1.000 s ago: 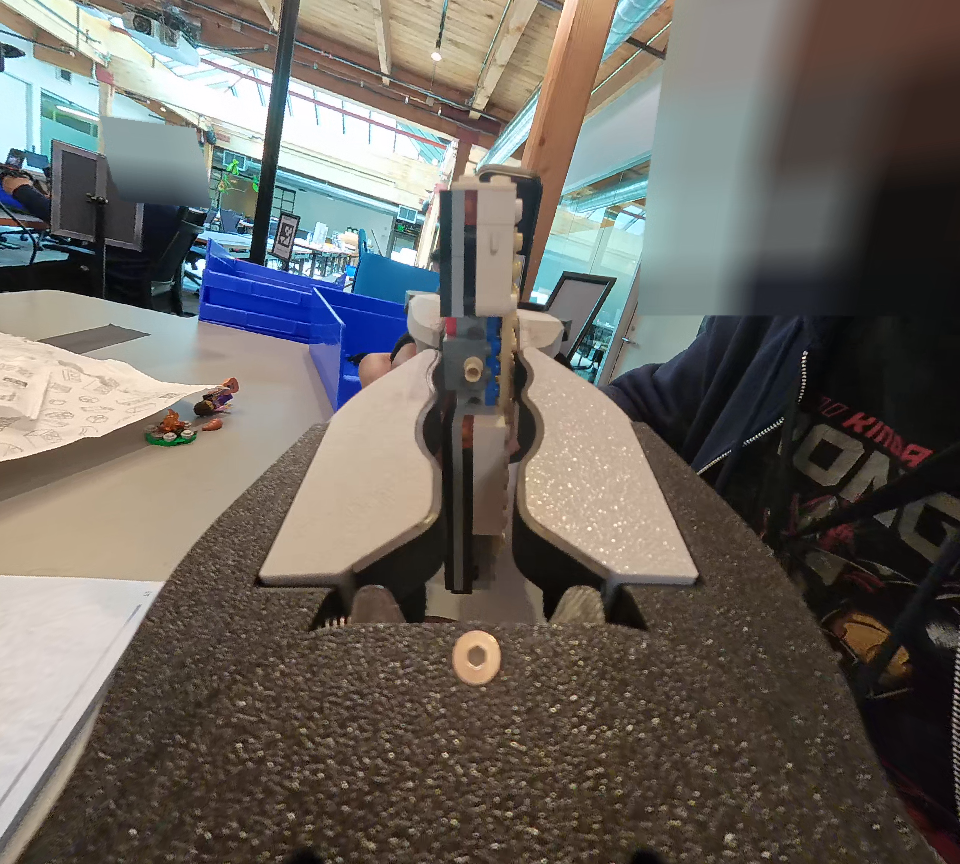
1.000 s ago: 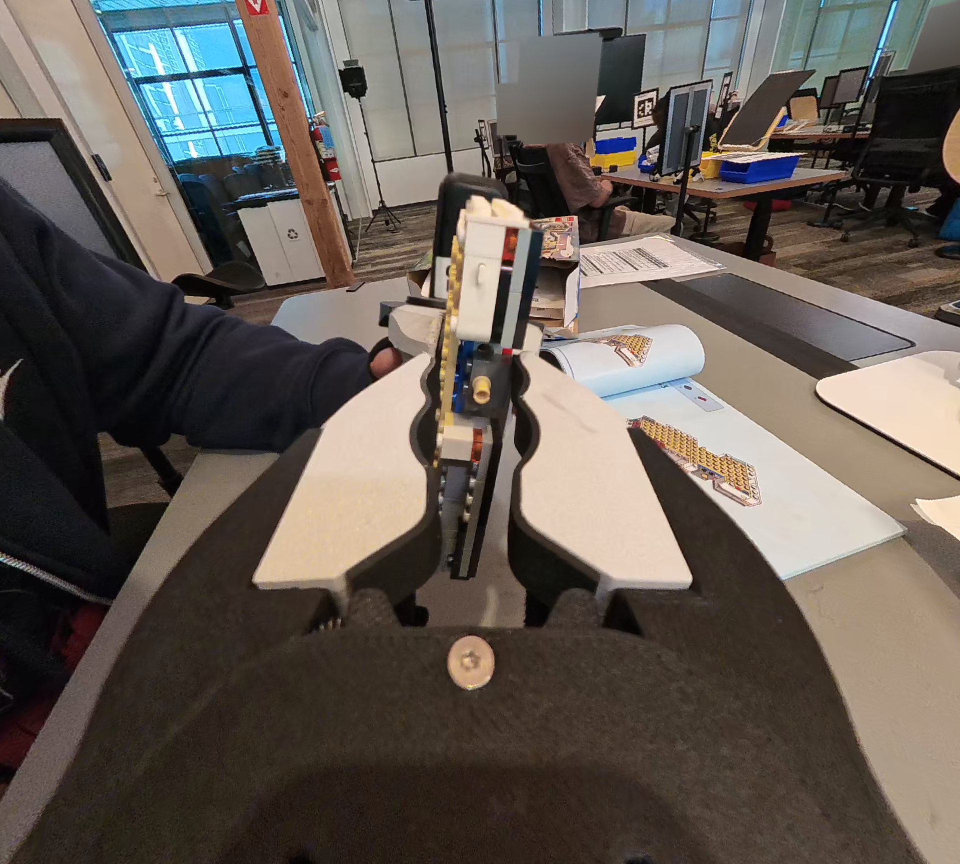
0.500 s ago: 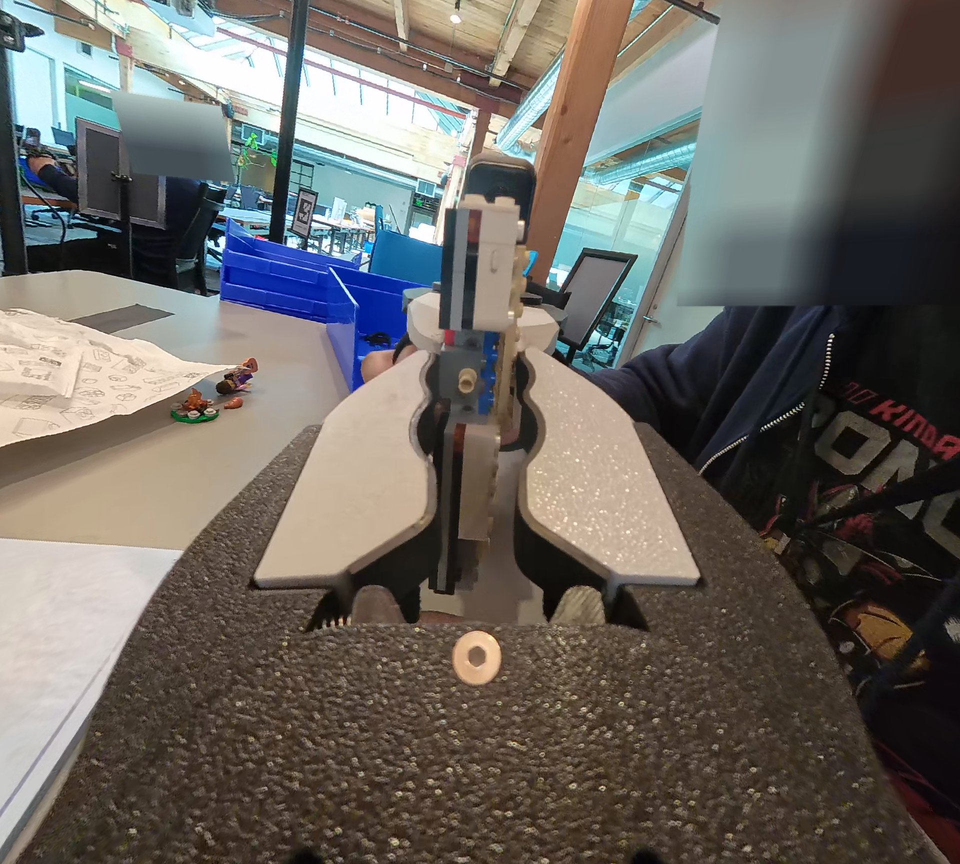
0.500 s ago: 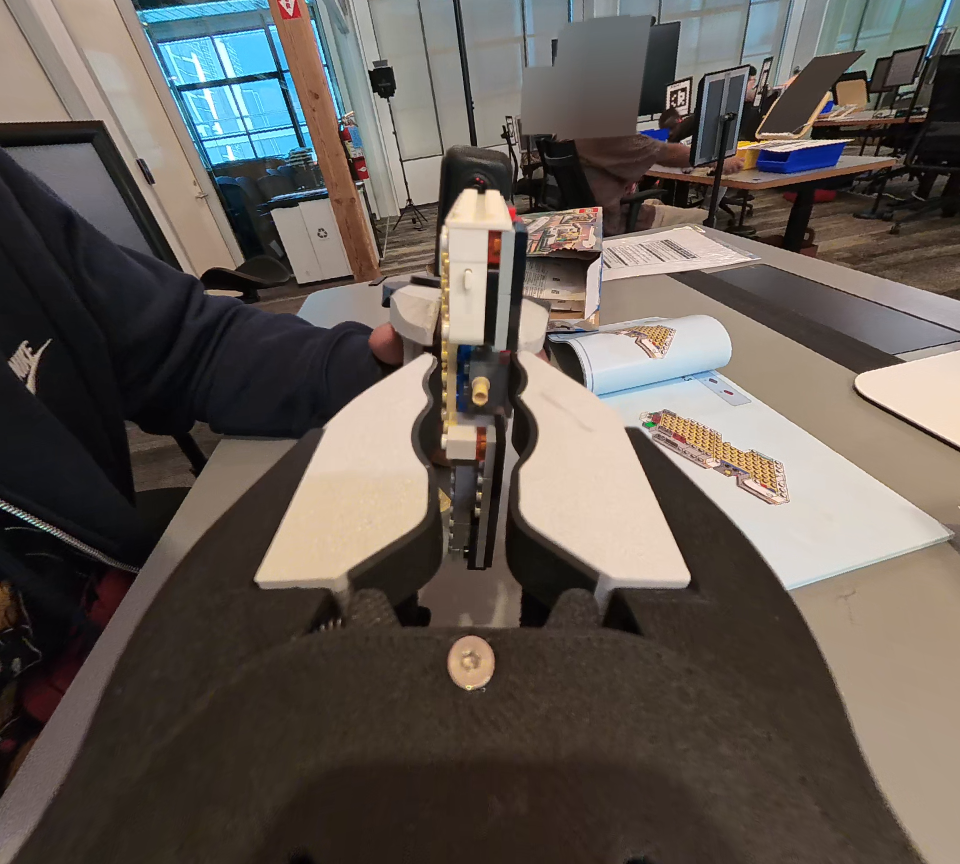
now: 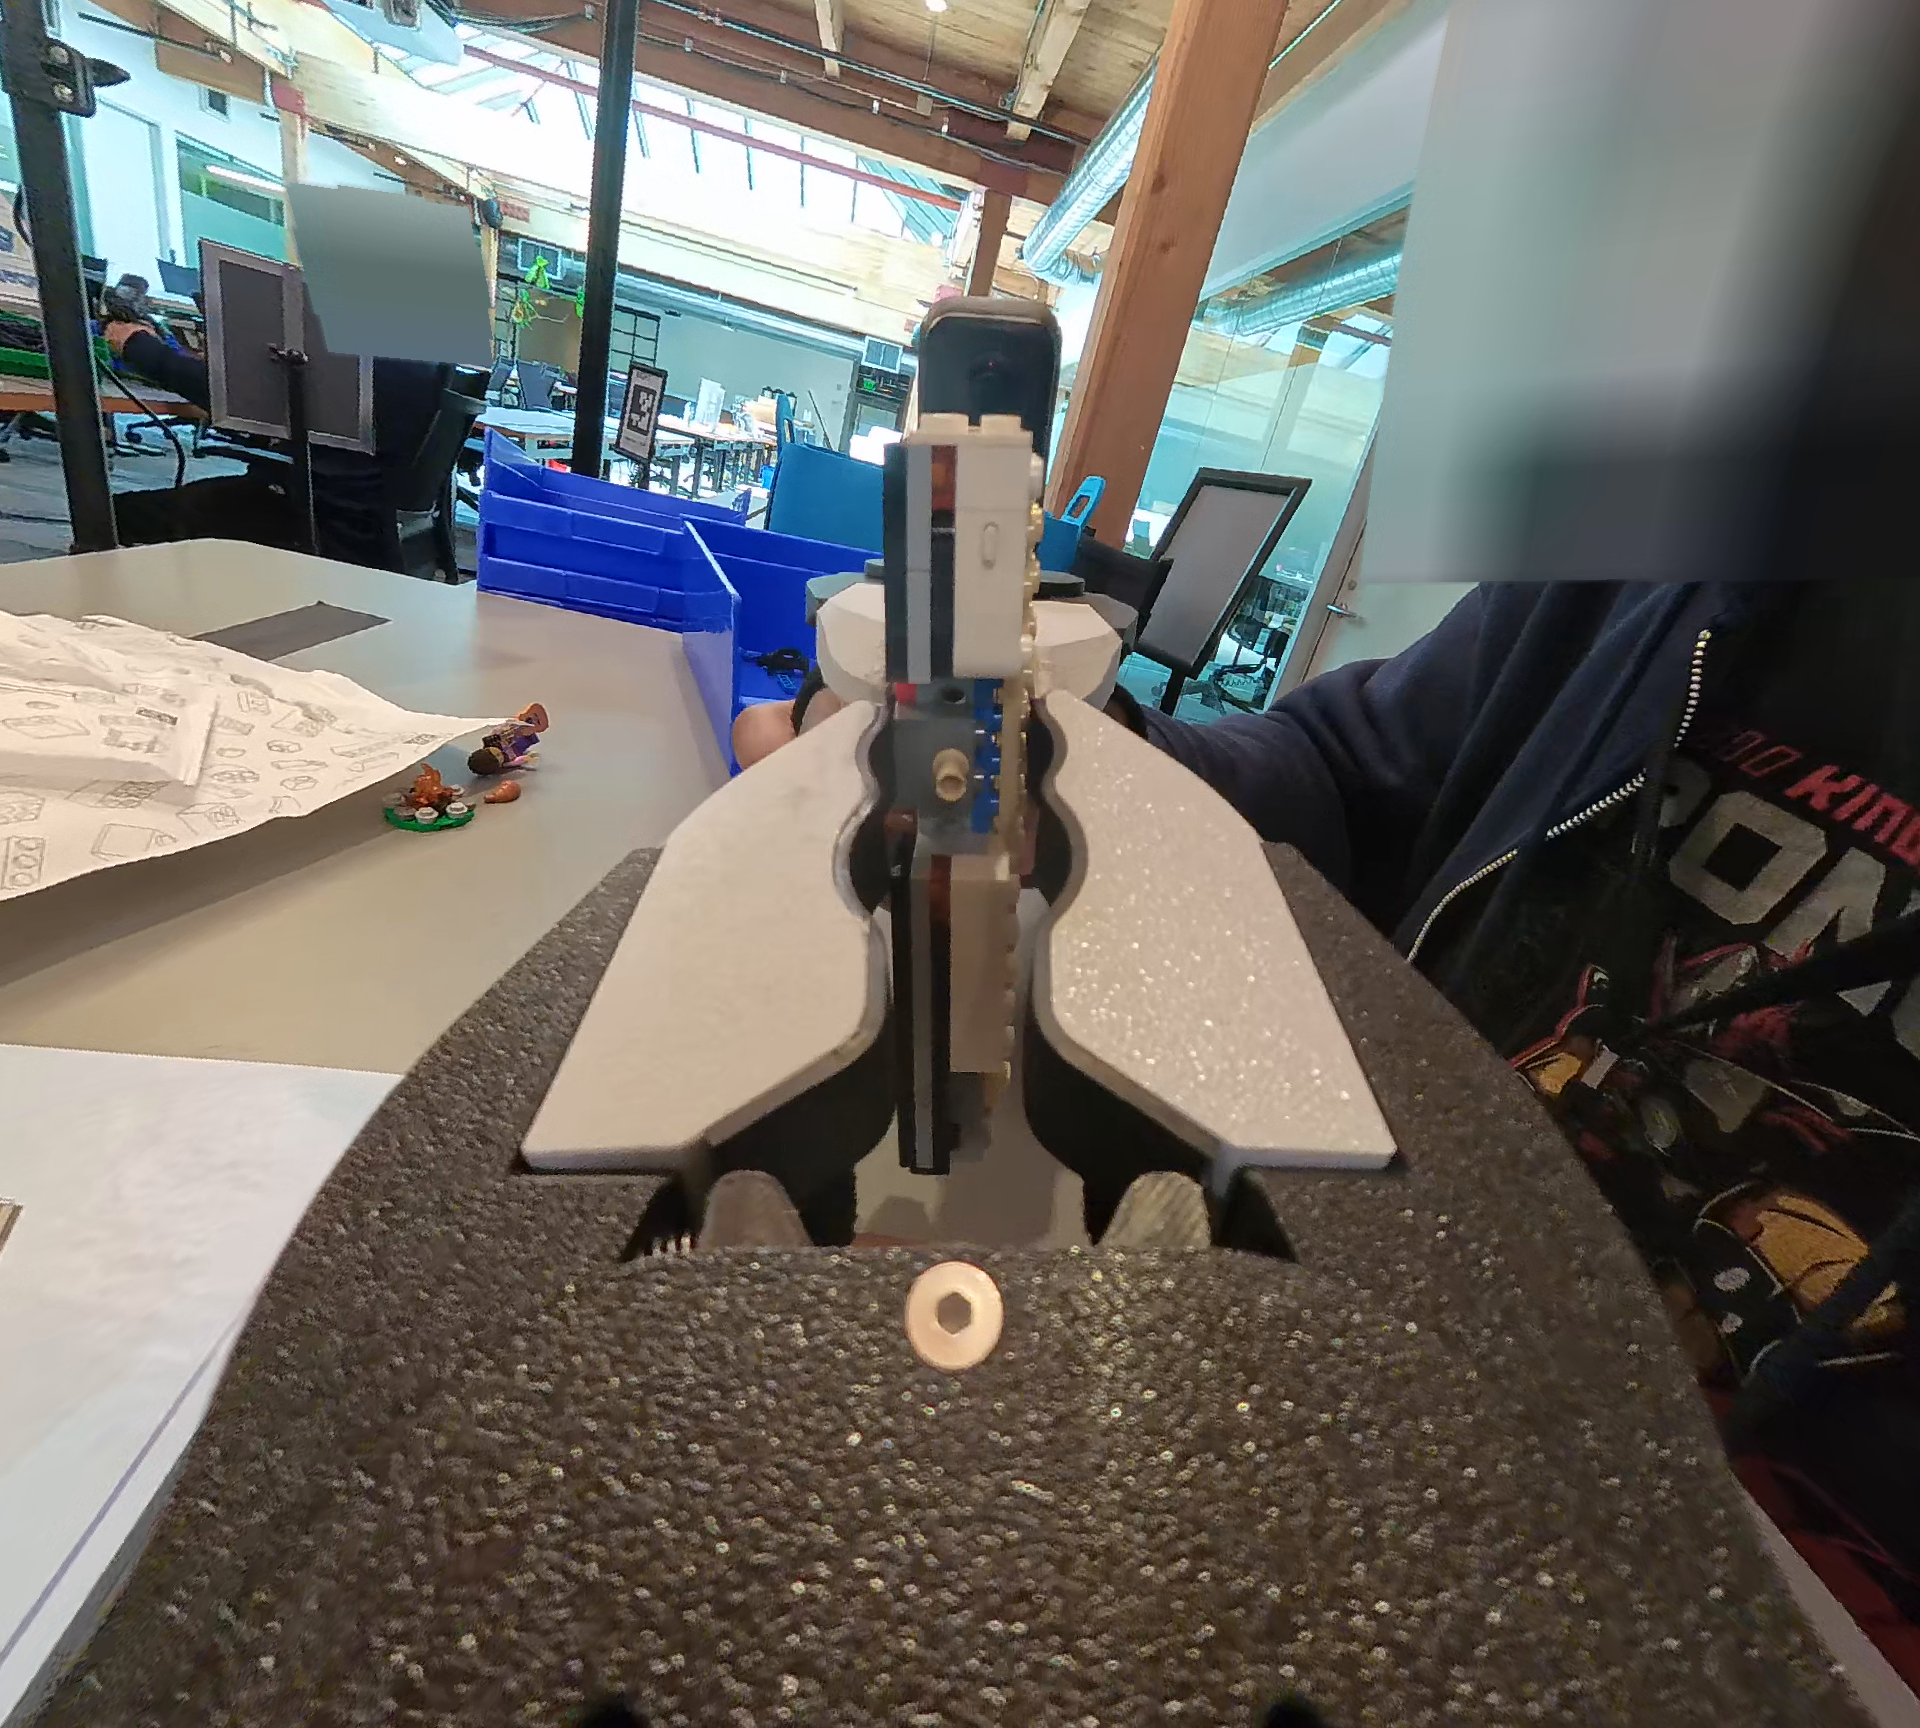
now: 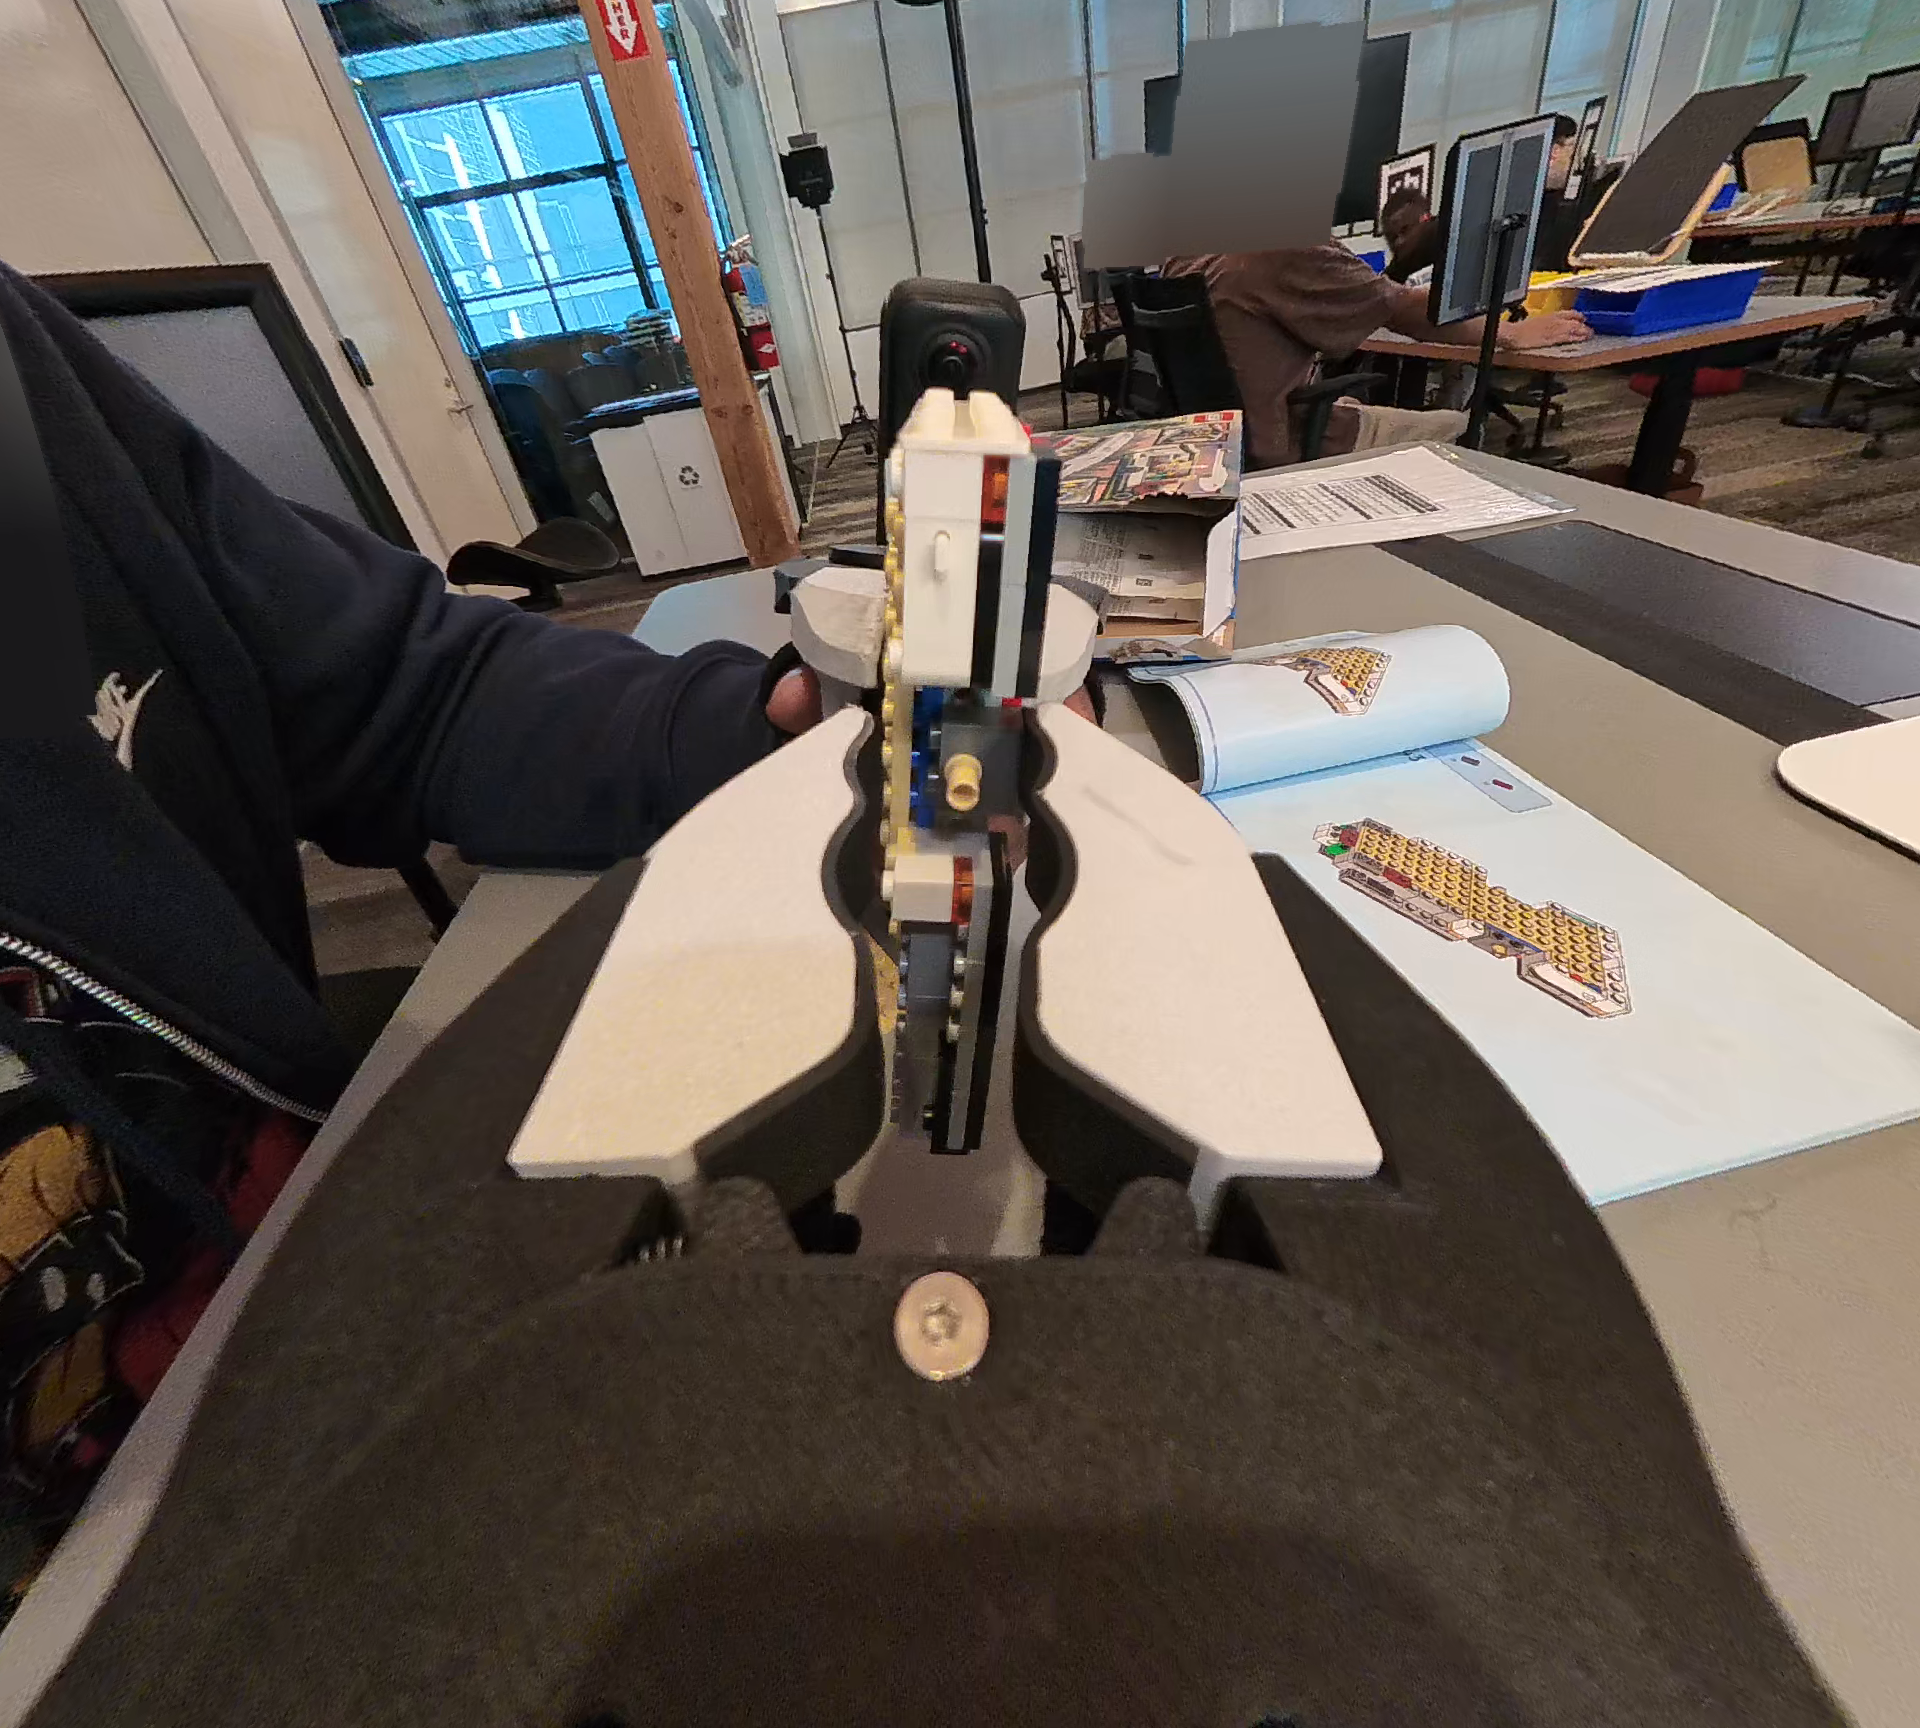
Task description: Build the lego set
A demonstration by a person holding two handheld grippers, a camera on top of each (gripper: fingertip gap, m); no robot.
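Note:
A long, thin brick model, white, black, grey, blue and tan, is held edge-on in the air between the two grippers. In the left wrist view my left gripper (image 5: 956, 743) is shut on the model (image 5: 971, 556), its pads pressing on the grey and blue middle part. The other gripper's white fingertips (image 5: 847, 639) sit at the model's far end. In the right wrist view my right gripper (image 6: 951, 743) is shut on the same model (image 6: 940, 577), and the left gripper's fingertips (image 6: 831, 629) show behind it. A tan peg sticks out of the grey part.
A grey table (image 5: 364, 899) carries blue bins (image 5: 592, 525), a printed sheet (image 5: 156, 743) and small brick figures (image 5: 426, 805). On the other side lie an open instruction booklet (image 6: 1455, 899) and a torn box (image 6: 1143, 515). A person in a dark hoodie (image 5: 1558, 795) holds the grippers. My two grippers' fingertips are within a few centimetres of each other.
Both grippers and the model have shifted slightly, and the background has slid a little. The model stays between both pairs of fingers throughout.

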